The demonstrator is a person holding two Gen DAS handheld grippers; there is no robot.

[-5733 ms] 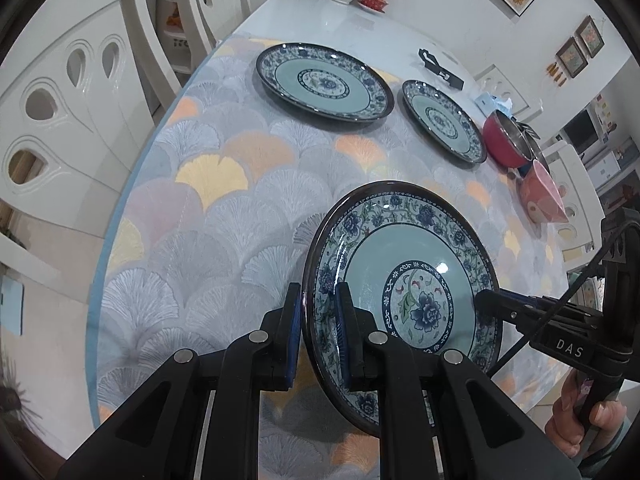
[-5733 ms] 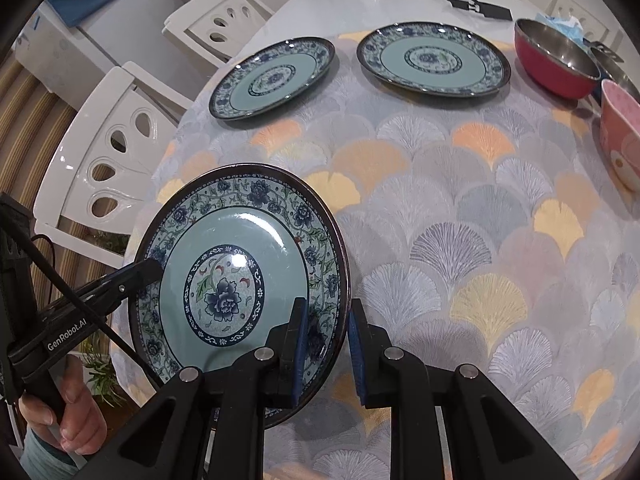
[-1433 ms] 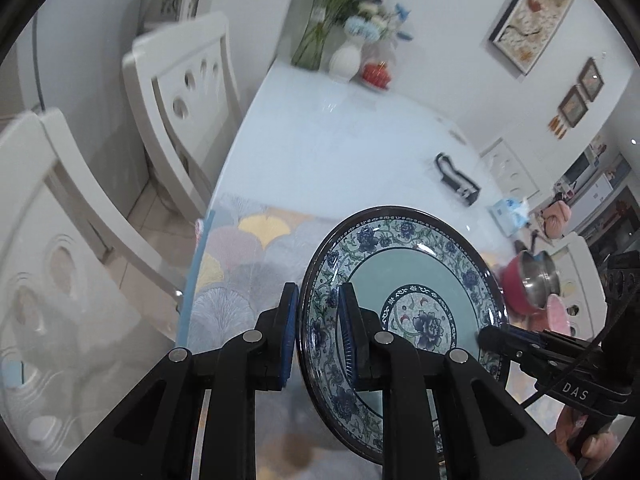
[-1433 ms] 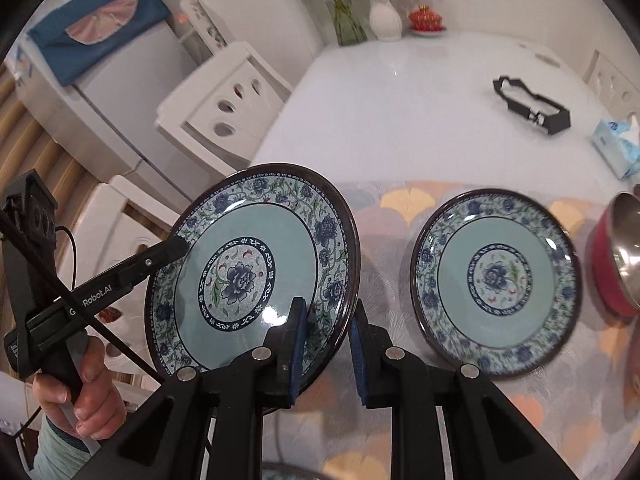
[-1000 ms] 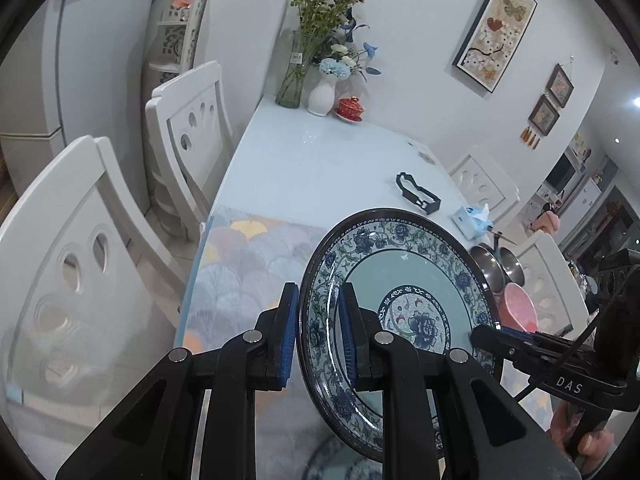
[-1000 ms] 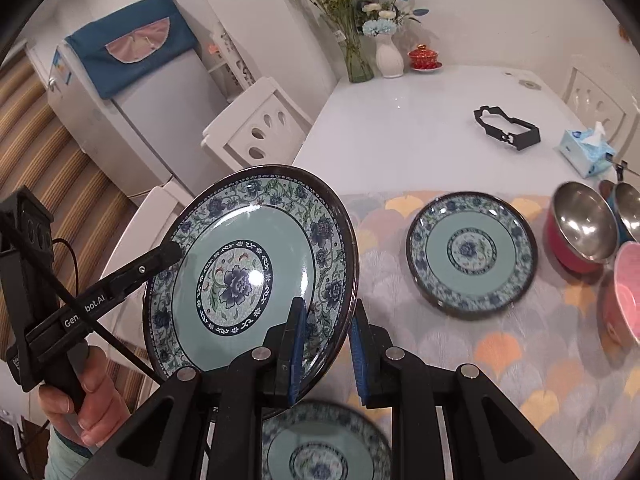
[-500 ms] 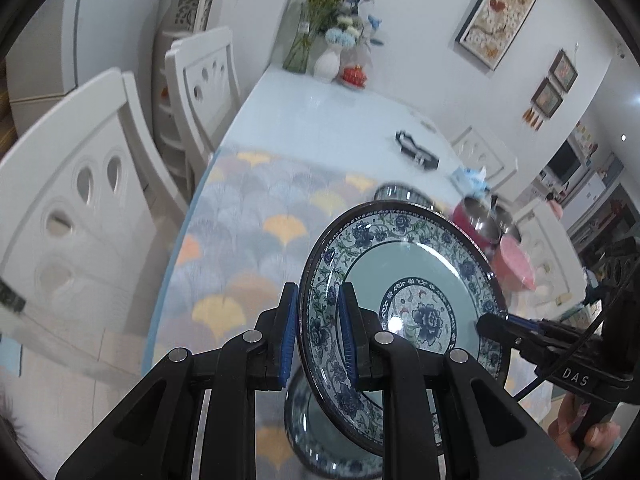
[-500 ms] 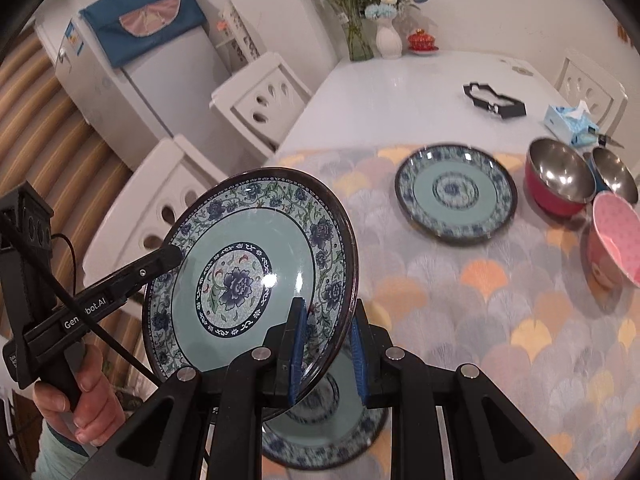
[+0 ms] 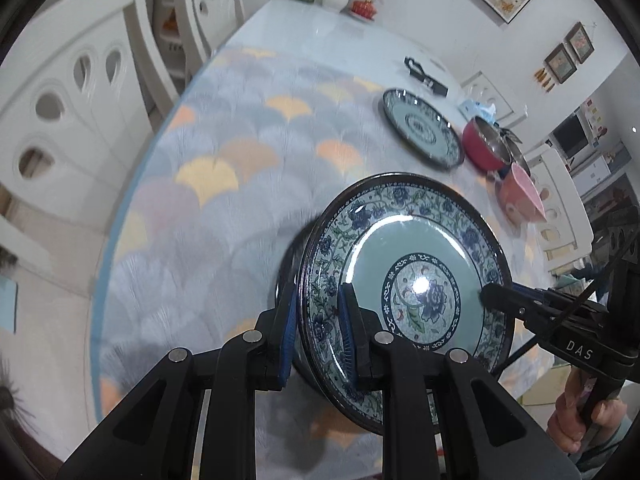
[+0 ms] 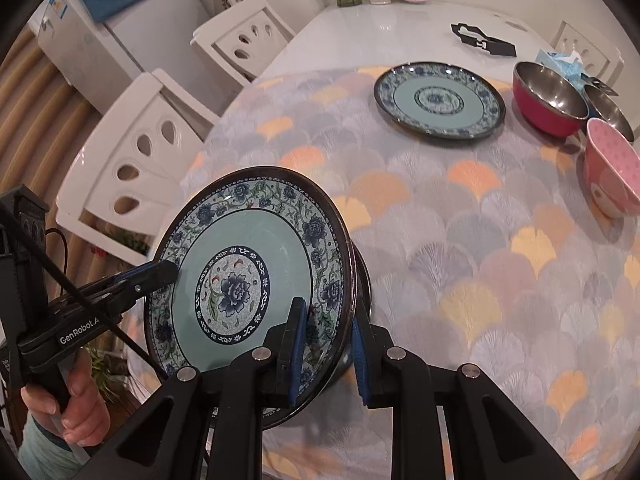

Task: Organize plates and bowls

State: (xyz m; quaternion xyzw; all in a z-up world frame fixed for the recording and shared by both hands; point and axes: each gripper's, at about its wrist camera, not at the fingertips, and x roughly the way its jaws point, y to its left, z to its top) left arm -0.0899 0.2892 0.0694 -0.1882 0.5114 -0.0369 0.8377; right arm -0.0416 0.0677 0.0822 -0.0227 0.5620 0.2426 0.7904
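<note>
A blue-and-green floral plate (image 9: 404, 256) (image 10: 248, 240) hangs tilted just above the fan-patterned tablecloth (image 10: 460, 240). My left gripper (image 9: 318, 300) is shut on its left rim, and my right gripper (image 10: 326, 320) is shut on the opposite rim. Each gripper also shows in the other's view, the right gripper (image 9: 486, 292) and the left gripper (image 10: 168, 272). Right behind the held plate only the dark rim of another plate (image 10: 363, 280) (image 9: 285, 268) peeks out; whether the two touch I cannot tell. A matching plate (image 10: 438, 98) (image 9: 422, 128) lies flat farther back.
A red bowl (image 10: 548, 96), a steel bowl (image 10: 610, 104) and a pink bowl (image 10: 612, 168) stand at the right. A black object (image 10: 482, 42) and a tissue pack (image 10: 560, 58) lie beyond. White chairs (image 10: 132, 152) line the table's left edge.
Both grippers have come down and toward the near table edge with the plate. The plate underneath, plainly visible half a second ago, is now almost wholly covered by the held one.
</note>
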